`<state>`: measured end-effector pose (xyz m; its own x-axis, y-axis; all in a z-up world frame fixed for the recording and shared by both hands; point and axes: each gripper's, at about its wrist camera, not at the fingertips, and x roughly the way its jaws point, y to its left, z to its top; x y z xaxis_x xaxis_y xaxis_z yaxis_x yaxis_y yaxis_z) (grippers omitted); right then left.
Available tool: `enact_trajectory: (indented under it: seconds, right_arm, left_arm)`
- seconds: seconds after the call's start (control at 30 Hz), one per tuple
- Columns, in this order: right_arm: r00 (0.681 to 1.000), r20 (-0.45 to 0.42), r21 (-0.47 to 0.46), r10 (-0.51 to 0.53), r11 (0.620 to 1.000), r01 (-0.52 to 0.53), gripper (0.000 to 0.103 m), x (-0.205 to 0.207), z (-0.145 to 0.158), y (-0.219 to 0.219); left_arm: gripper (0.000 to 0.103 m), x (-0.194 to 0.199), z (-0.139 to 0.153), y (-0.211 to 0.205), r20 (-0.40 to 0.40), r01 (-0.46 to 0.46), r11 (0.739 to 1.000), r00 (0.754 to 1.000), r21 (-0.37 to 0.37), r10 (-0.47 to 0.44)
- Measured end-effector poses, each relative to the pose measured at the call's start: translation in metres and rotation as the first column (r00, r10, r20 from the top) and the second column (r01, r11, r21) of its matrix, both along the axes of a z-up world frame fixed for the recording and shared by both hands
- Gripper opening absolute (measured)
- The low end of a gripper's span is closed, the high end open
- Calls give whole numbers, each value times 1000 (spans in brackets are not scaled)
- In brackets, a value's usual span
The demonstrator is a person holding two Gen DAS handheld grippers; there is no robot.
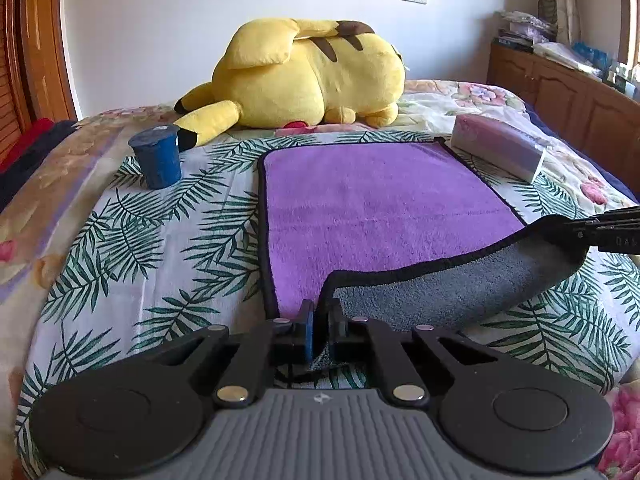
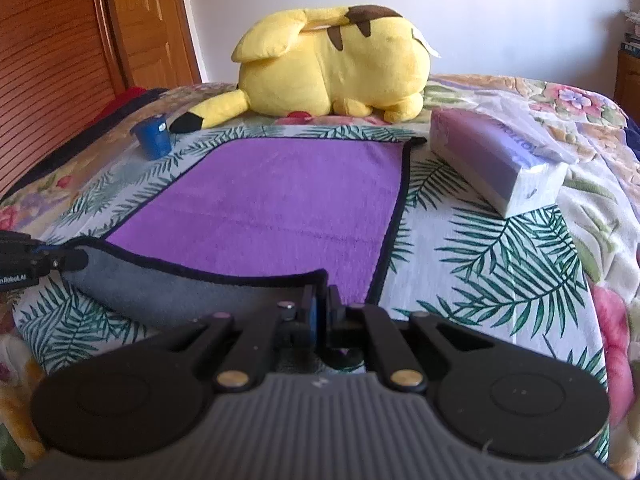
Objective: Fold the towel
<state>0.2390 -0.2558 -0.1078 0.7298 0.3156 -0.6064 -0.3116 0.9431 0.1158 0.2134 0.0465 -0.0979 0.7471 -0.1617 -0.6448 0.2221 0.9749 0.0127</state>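
A purple towel (image 1: 372,204) with black trim and a grey underside lies on a palm-leaf sheet on the bed; it also shows in the right wrist view (image 2: 280,204). Its near edge is lifted and turned over, grey side (image 1: 452,284) up. My left gripper (image 1: 322,312) is shut on the towel's near left corner. My right gripper (image 2: 322,300) is shut on the near right corner. Each gripper shows at the edge of the other's view, the right one (image 1: 600,228) and the left one (image 2: 36,260).
A big yellow plush toy (image 1: 308,72) lies at the far end of the towel. A blue cup (image 1: 157,156) stands left of the towel. A tissue pack (image 1: 500,148) lies right of it. Wooden doors (image 2: 80,40) stand left, a wooden cabinet (image 1: 560,88) right.
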Motion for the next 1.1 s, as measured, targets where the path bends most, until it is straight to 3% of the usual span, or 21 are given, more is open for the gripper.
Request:
enact_trajectory:
  seconds: [0.43,1.1]
  right_arm:
    - [997,75,-11,-1,1000,2,4,-1,5,2]
    - [993,118,-27,15,1000,-12,4,19,8,3]
  left_arm:
    - [6,15,6,-6,43,9,1000,999,10,-9]
    - [6,31,24,-8,99,21,1000,995,5,-21]
